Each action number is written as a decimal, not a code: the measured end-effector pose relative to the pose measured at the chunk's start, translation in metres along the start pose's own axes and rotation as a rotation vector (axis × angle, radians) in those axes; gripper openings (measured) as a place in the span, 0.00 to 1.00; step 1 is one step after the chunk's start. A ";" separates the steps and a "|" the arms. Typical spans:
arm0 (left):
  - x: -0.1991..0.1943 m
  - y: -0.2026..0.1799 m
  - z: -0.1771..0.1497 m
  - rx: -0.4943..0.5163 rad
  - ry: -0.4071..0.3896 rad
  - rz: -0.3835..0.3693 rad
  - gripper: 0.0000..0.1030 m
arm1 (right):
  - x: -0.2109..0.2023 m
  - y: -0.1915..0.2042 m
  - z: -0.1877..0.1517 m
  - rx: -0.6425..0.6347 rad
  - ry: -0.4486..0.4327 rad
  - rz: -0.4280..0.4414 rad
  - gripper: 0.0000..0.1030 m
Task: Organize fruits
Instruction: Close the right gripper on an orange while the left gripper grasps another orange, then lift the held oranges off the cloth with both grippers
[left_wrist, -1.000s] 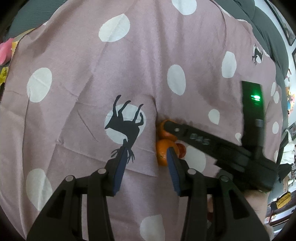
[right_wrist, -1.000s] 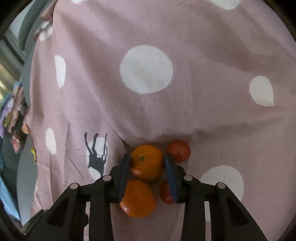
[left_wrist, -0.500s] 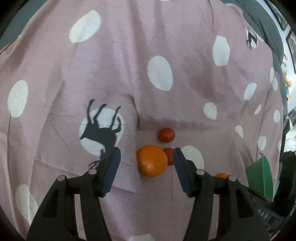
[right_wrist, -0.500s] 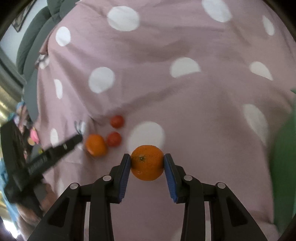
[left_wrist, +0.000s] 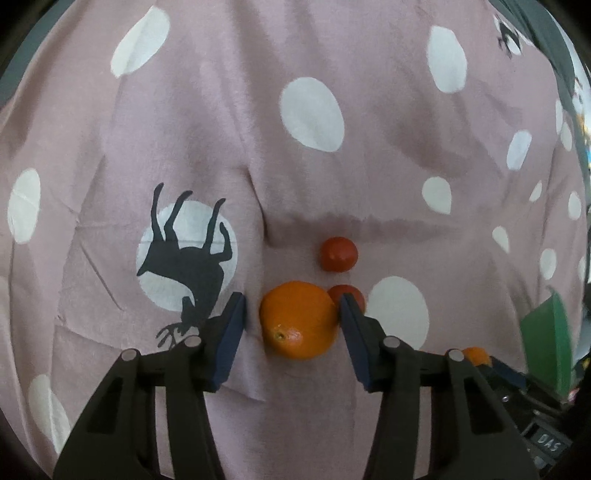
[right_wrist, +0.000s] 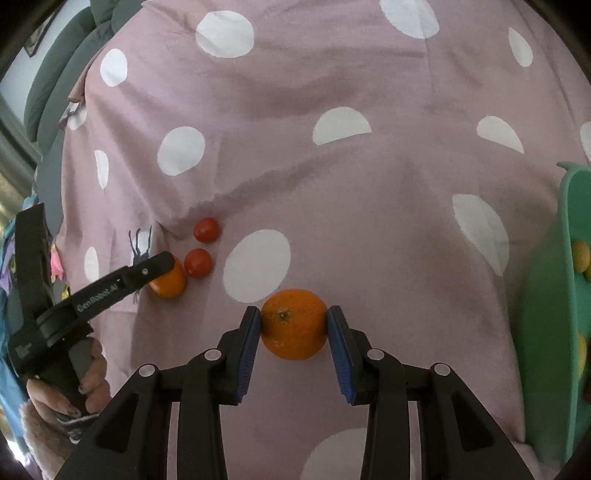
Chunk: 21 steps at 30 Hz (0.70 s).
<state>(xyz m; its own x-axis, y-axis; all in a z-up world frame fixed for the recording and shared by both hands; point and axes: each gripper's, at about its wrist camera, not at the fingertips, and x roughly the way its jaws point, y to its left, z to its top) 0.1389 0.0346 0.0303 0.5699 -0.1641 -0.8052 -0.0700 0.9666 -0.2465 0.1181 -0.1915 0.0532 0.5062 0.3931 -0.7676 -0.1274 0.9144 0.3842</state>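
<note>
In the left wrist view an orange (left_wrist: 298, 320) lies on the pink dotted cloth (left_wrist: 314, 166) between the fingers of my open left gripper (left_wrist: 291, 314); the right pad is close to it, the left pad stands apart. Two small red tomatoes (left_wrist: 338, 254) (left_wrist: 351, 293) lie just beyond. In the right wrist view my right gripper (right_wrist: 293, 323) is shut on a second orange (right_wrist: 294, 324), held above the cloth. The left gripper's finger (right_wrist: 147, 271) covers part of the first orange (right_wrist: 170, 281), next to the tomatoes (right_wrist: 207, 229) (right_wrist: 198, 263).
A green tray (right_wrist: 546, 332) holding yellow fruit (right_wrist: 580, 251) stands at the right edge of the right wrist view; it also shows in the left wrist view (left_wrist: 546, 339). Grey cushions (right_wrist: 62, 85) lie at the cloth's far left. A hand (right_wrist: 88, 384) holds the left gripper.
My right gripper has lifted one orange away from the group and carried it right, toward the green tray. My left gripper has moved in around the other orange.
</note>
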 end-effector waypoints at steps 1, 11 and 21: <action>0.001 -0.002 -0.001 0.015 -0.003 0.018 0.51 | 0.001 0.001 0.000 -0.001 0.003 -0.004 0.37; 0.012 -0.004 -0.005 -0.015 -0.019 0.036 0.45 | 0.008 0.004 -0.003 -0.032 0.020 -0.027 0.37; -0.029 -0.001 -0.013 -0.015 -0.087 0.019 0.02 | 0.004 0.003 -0.005 -0.062 -0.016 -0.011 0.37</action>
<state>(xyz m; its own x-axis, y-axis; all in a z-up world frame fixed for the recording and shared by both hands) 0.1114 0.0357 0.0471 0.6373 -0.1278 -0.7600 -0.0933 0.9661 -0.2407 0.1157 -0.1872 0.0492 0.5211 0.3817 -0.7634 -0.1739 0.9232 0.3428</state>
